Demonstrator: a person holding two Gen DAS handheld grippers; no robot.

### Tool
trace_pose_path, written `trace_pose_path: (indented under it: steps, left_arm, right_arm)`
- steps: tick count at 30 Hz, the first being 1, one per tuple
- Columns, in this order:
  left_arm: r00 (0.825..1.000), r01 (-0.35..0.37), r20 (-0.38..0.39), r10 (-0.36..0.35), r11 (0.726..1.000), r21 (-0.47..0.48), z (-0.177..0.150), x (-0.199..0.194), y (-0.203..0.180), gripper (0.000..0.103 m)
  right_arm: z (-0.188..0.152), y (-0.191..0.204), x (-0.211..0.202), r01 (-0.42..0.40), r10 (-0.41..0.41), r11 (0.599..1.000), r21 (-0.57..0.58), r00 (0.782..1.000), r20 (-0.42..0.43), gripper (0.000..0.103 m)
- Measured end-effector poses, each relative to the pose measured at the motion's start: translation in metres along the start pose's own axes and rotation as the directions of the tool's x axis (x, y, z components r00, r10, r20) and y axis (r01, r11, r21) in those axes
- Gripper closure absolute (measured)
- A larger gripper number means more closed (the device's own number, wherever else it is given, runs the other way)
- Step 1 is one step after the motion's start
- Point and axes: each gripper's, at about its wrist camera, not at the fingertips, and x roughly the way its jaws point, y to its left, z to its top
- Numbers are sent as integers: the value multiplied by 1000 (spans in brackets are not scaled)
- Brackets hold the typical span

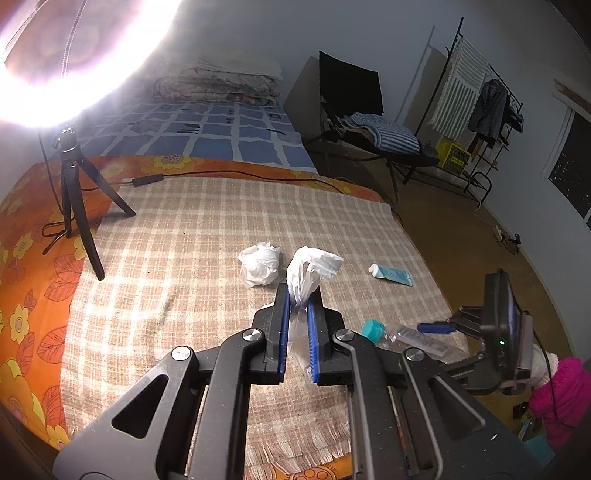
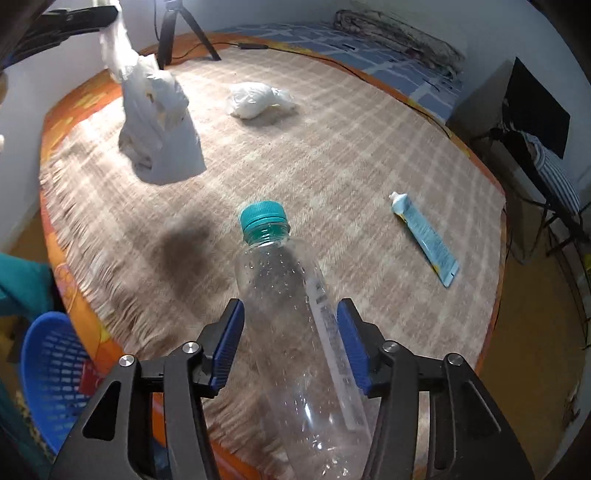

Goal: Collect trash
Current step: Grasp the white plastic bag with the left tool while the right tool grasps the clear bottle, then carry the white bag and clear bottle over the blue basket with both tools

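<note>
My left gripper (image 1: 299, 293) is shut on the gathered neck of a white plastic bag (image 1: 310, 267). In the right wrist view the bag (image 2: 159, 122) hangs from that gripper (image 2: 109, 16) at the top left, its bottom resting on the checked blanket (image 2: 332, 147). My right gripper (image 2: 290, 310) is shut on a clear plastic bottle (image 2: 291, 302) with a teal cap (image 2: 263, 215), held above the blanket's front edge. The left wrist view shows the bottle (image 1: 410, 338) low on the right. A crumpled white wrapper (image 2: 258, 99) and a light blue tube (image 2: 424, 236) lie on the blanket.
A blue plastic basket (image 2: 51, 376) stands on the floor by the bed's near-left corner. A black tripod (image 1: 77, 195) and a cable (image 1: 229, 175) sit at the blanket's far side. A chair (image 1: 369, 125) and a clothes rack (image 1: 480, 96) stand beyond the bed.
</note>
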Motion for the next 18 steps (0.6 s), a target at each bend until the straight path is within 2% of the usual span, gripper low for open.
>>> trace_pose_path:
  steps: [4,9,18]
  left_arm:
    - [1000,6,-2,-6,1000,7,-3,-3,-5,96]
    - [1000,17,0,-17,1000,13,-6,-11,-6,96]
    - [999,49,14,-49,999,21,-19,-47,-9,96]
  right_arm:
    - [8,8,15,36,-37,999,-39,999,-23,49]
    - [12,20,29,119,-125,986,-118,991,-45,49]
    - [7,12,-36,98,-101,995,30,989,111,50]
